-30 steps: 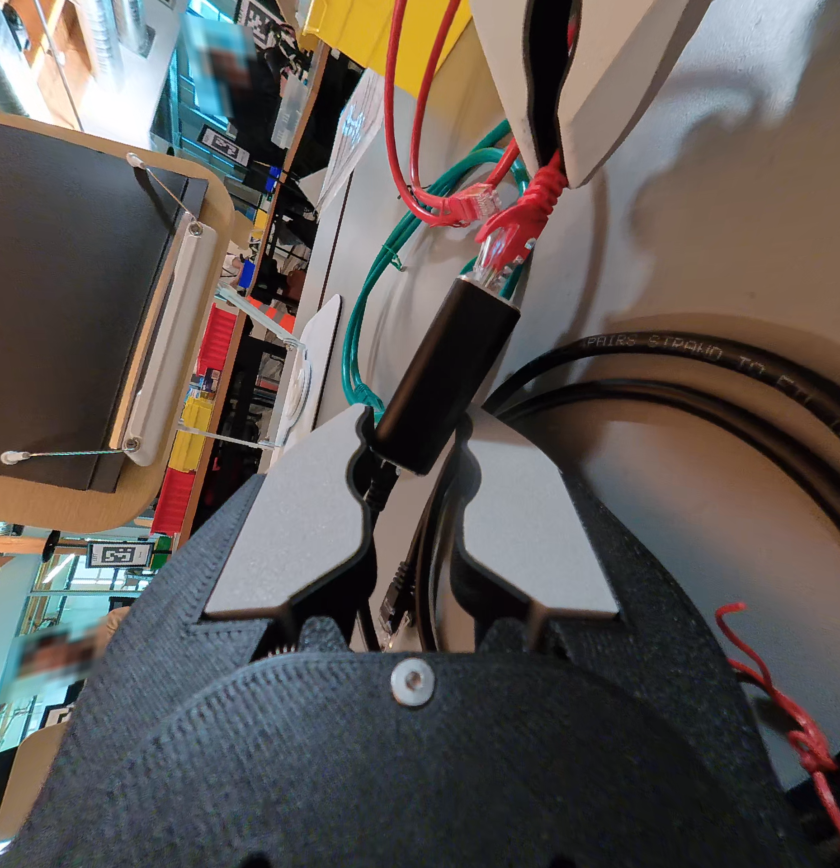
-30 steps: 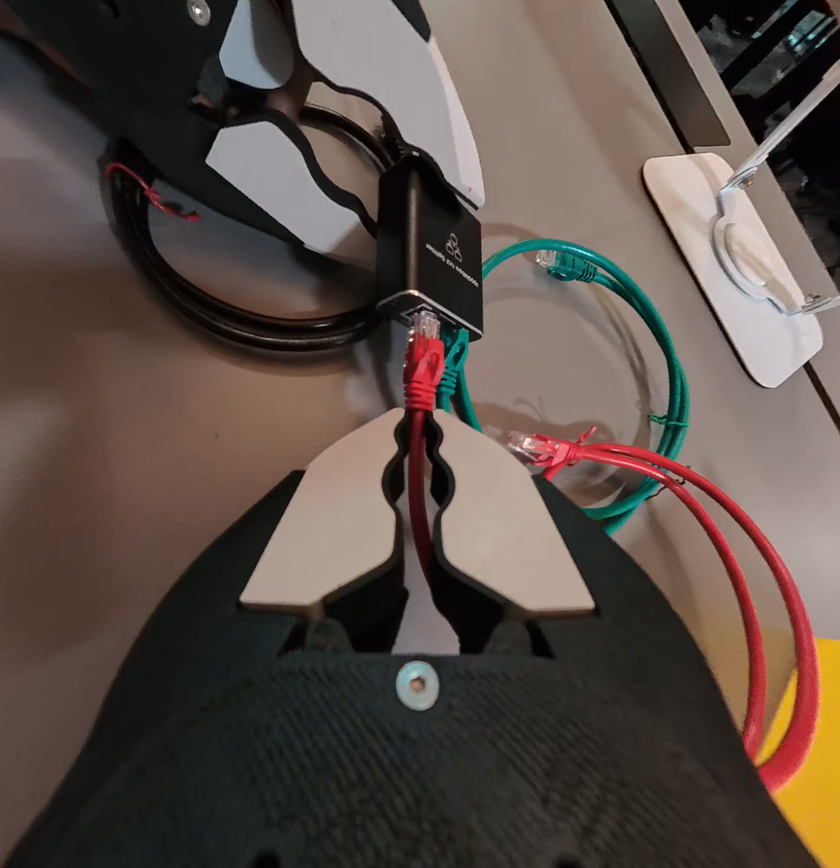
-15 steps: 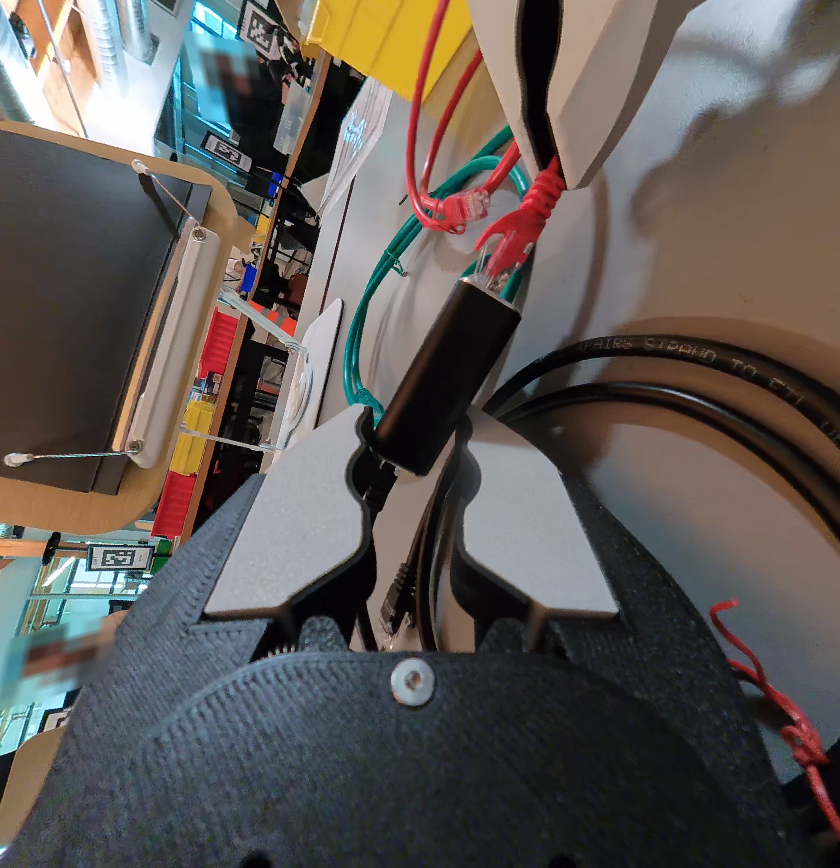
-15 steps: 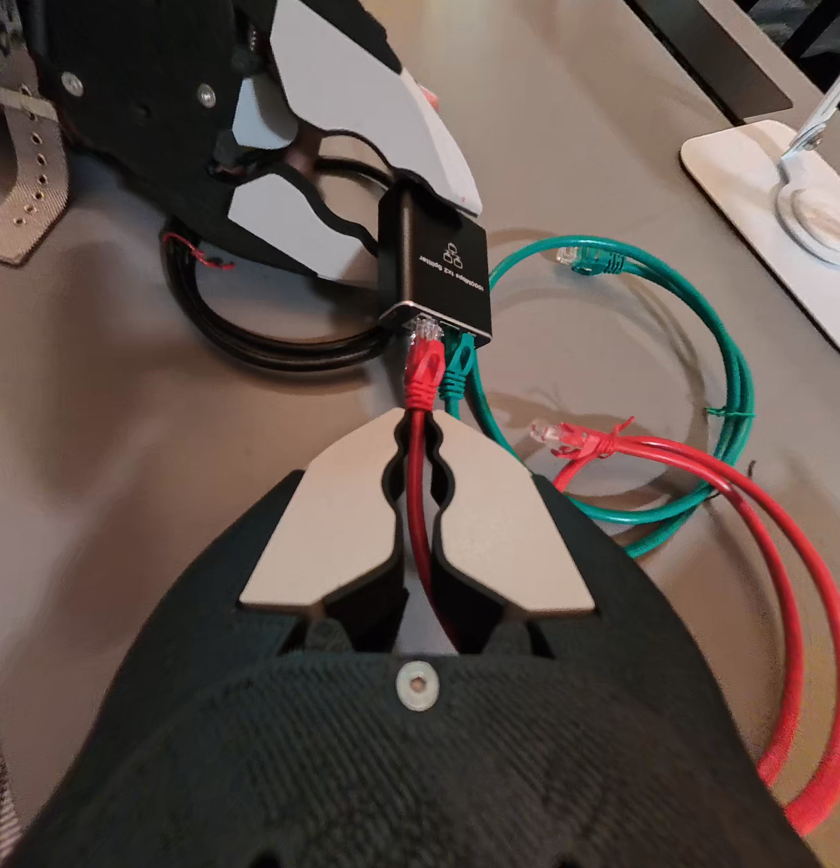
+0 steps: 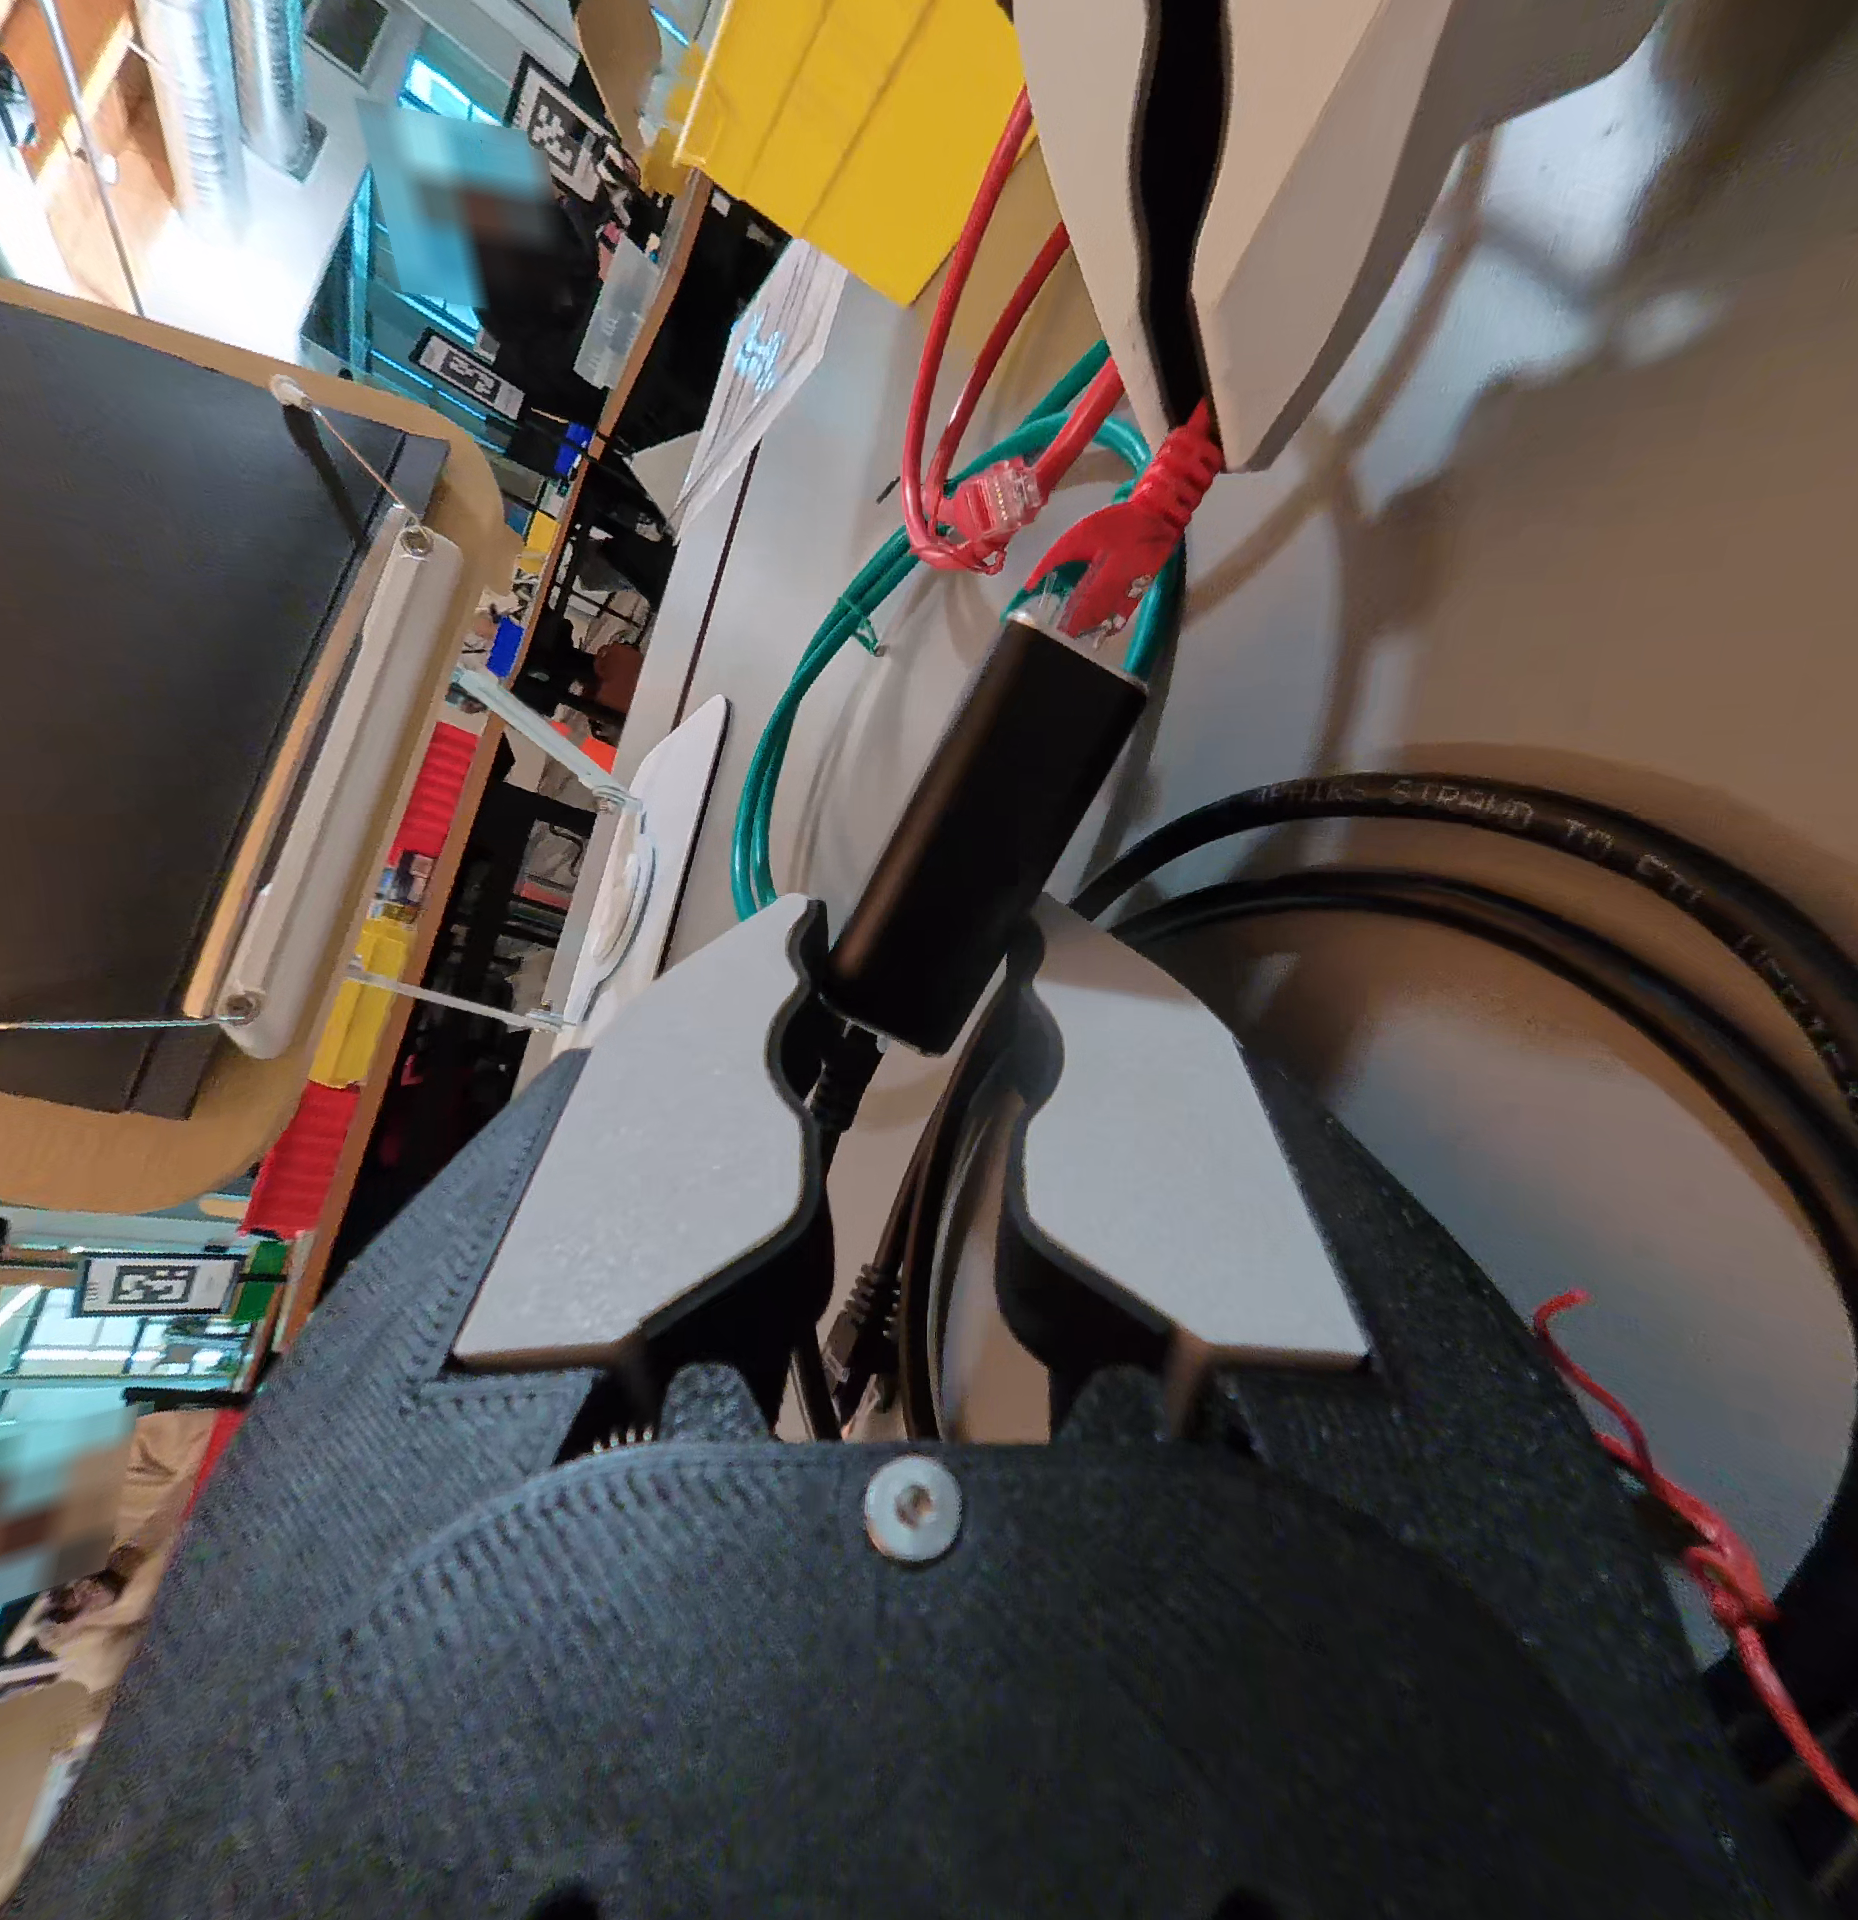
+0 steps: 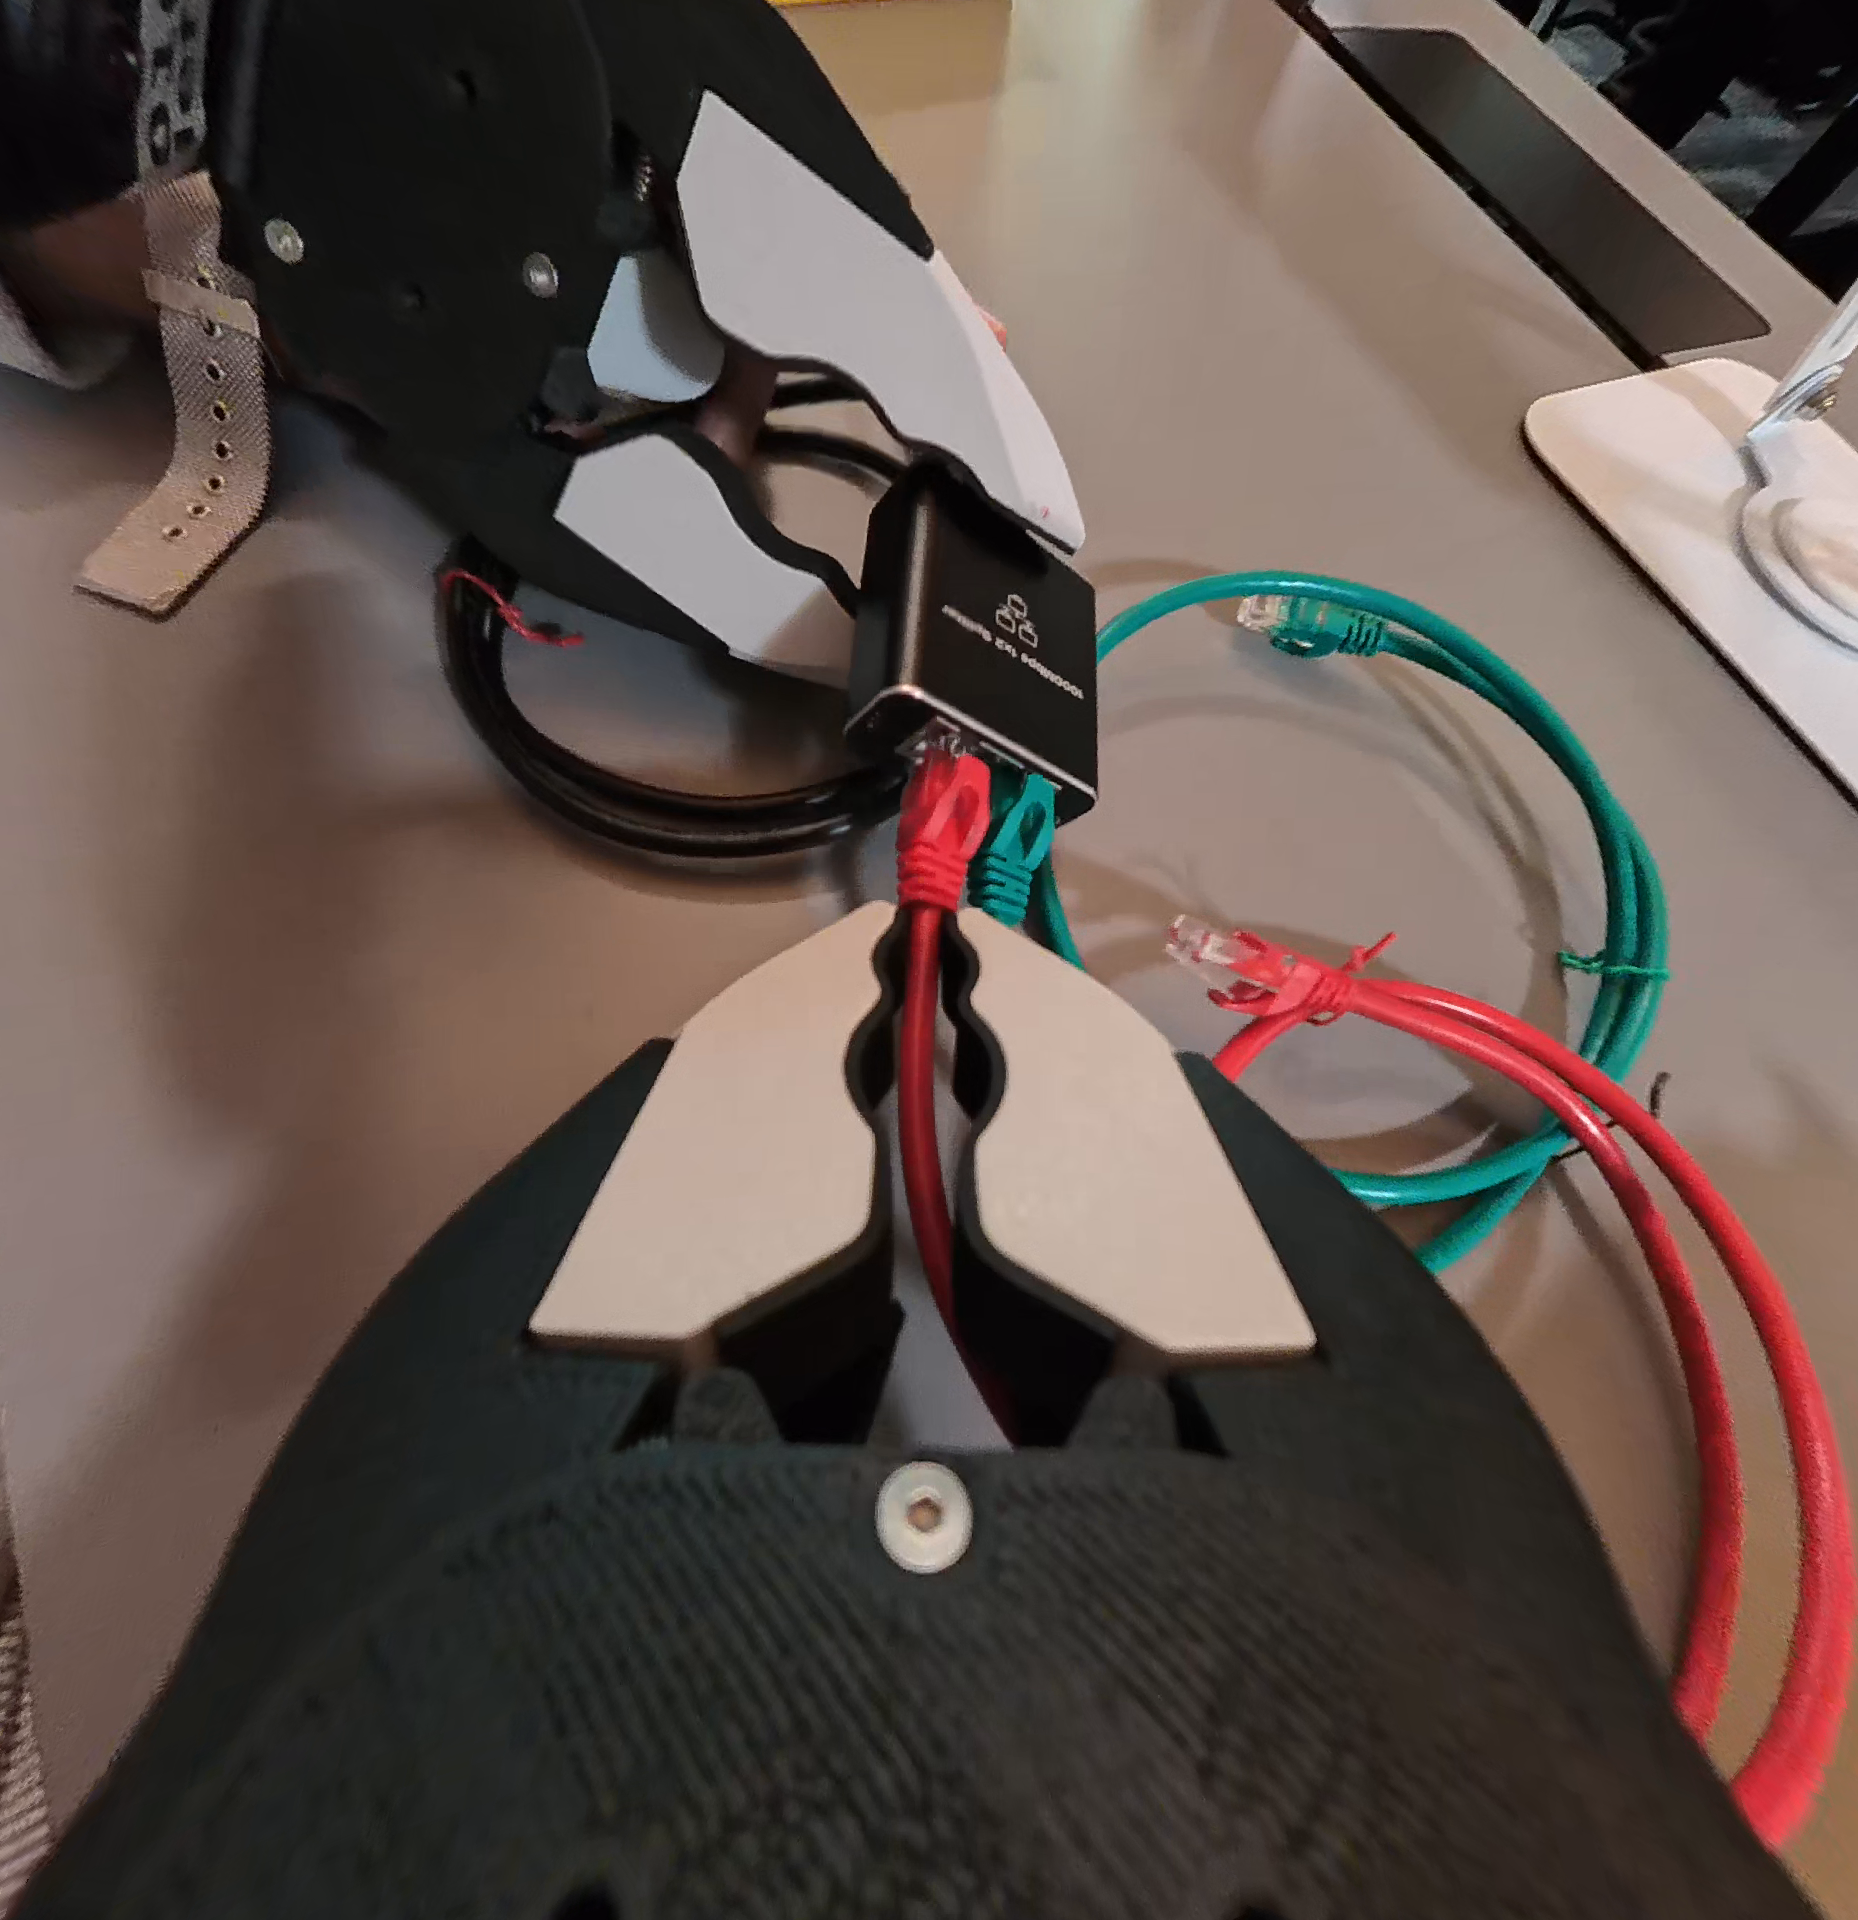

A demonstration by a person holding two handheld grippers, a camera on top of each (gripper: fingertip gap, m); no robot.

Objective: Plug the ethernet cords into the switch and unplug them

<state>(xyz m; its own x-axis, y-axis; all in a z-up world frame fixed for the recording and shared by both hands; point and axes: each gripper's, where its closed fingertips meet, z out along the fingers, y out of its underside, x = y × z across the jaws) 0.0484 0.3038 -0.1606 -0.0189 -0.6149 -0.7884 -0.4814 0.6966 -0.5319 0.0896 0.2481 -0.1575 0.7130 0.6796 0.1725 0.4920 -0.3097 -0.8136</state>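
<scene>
Small black switch point(image 6: 972, 644), box-shaped and lifted at a tilt above the desk point(image 6: 281, 935), ports facing the near edge. Red cord point(image 6: 940, 821) and green cord point(image 6: 1018, 831) sit plugged side by side. Their free clear-tipped ends lie loose on the desk, coils trailing toward the right edge.

Yellow bin point(image 5: 852, 125); white stand base point(image 6: 1683, 520).

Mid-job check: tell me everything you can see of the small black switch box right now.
The small black switch box is a glossy rectangular block with rounded edges and pale printing on its top face. It is held off the grey table, clamped at its rear end in the left gripper. A red connector and a green connector sit side by side in its front ports.
</scene>
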